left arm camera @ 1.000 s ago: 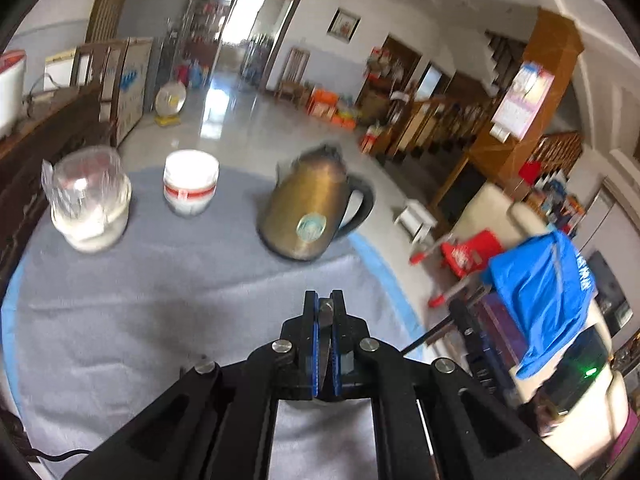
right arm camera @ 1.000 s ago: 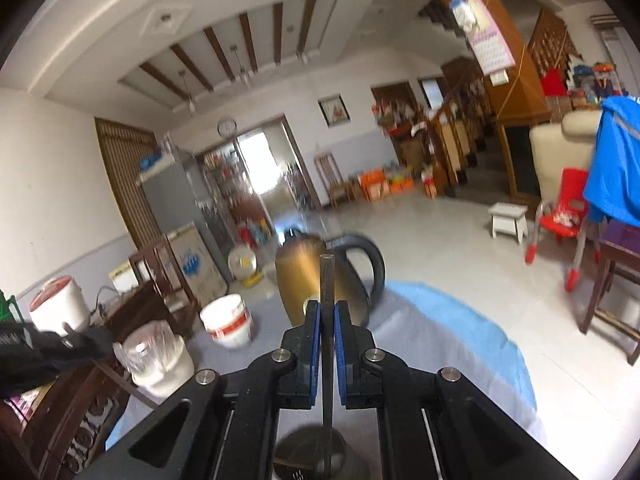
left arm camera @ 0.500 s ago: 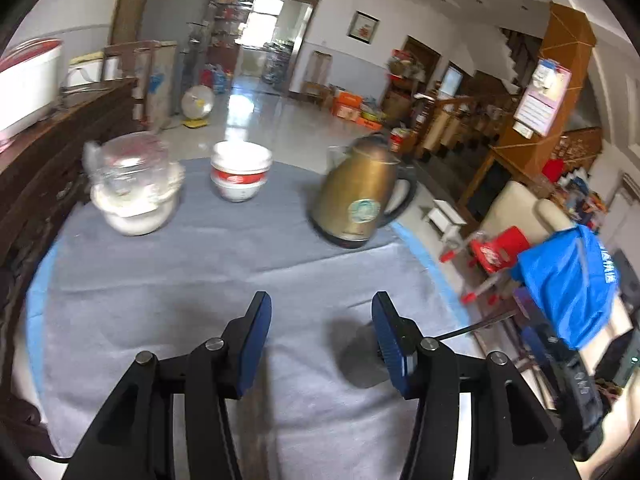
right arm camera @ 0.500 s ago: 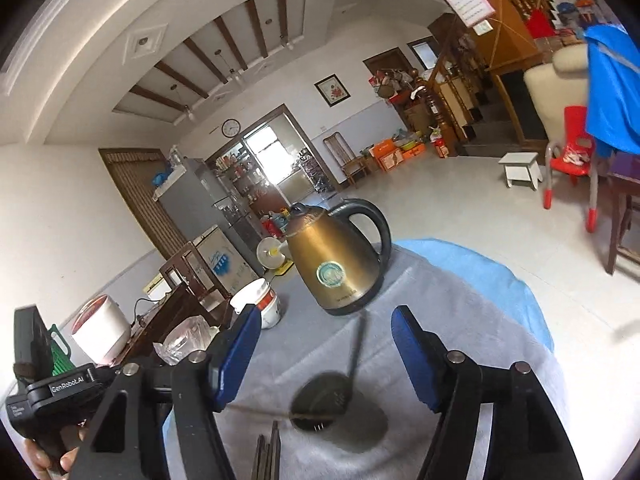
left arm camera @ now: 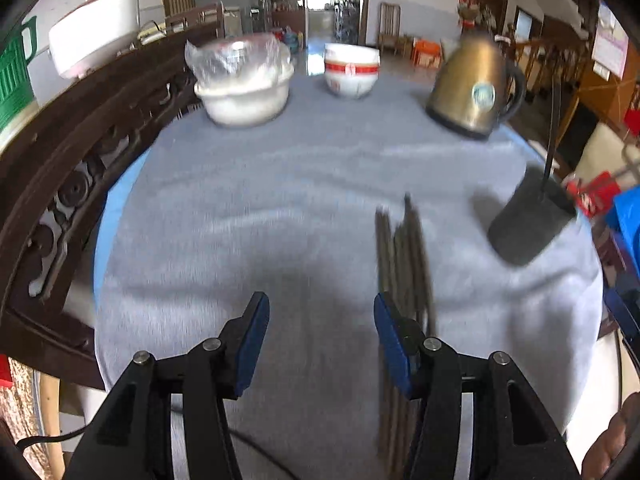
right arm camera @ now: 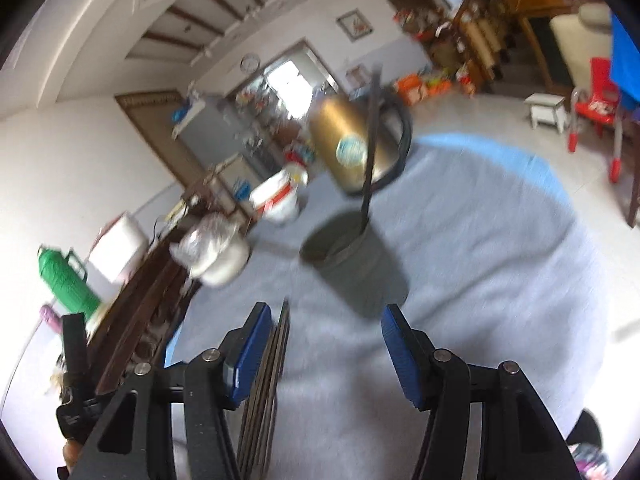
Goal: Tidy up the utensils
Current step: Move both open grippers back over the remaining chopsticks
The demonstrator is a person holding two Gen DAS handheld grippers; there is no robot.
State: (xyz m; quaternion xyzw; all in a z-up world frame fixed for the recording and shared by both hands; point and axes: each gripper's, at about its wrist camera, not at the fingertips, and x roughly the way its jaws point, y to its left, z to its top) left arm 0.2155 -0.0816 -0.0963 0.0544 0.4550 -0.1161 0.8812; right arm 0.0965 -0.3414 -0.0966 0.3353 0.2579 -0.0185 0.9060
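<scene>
A dark round holder point(left arm camera: 528, 220) stands on the grey tablecloth point(left arm camera: 280, 208) at the right, with one dark chopstick point(left arm camera: 551, 132) upright in it. It also shows in the right wrist view point(right arm camera: 352, 256) with the chopstick point(right arm camera: 370, 140) leaning inside. A bundle of several dark chopsticks point(left arm camera: 402, 264) lies flat on the cloth, running under my left gripper's right finger. My left gripper point(left arm camera: 320, 344) is open and empty above the cloth. My right gripper point(right arm camera: 326, 354) is open and empty, with the chopstick bundle point(right arm camera: 268, 380) by its left finger.
A gold kettle point(left arm camera: 474, 88), a red-banded white bowl point(left arm camera: 351, 74) and a plastic-covered white bowl point(left arm camera: 244, 88) stand along the far side. A dark carved wooden rail point(left arm camera: 80, 152) borders the table's left. The table edge drops off at the right, with chairs beyond.
Both grippers were shut on a chopstick a second ago and then opened. The chopstick now stands in the holder. Both grippers have pulled back and tilted down, so the chopstick bundle has come into view.
</scene>
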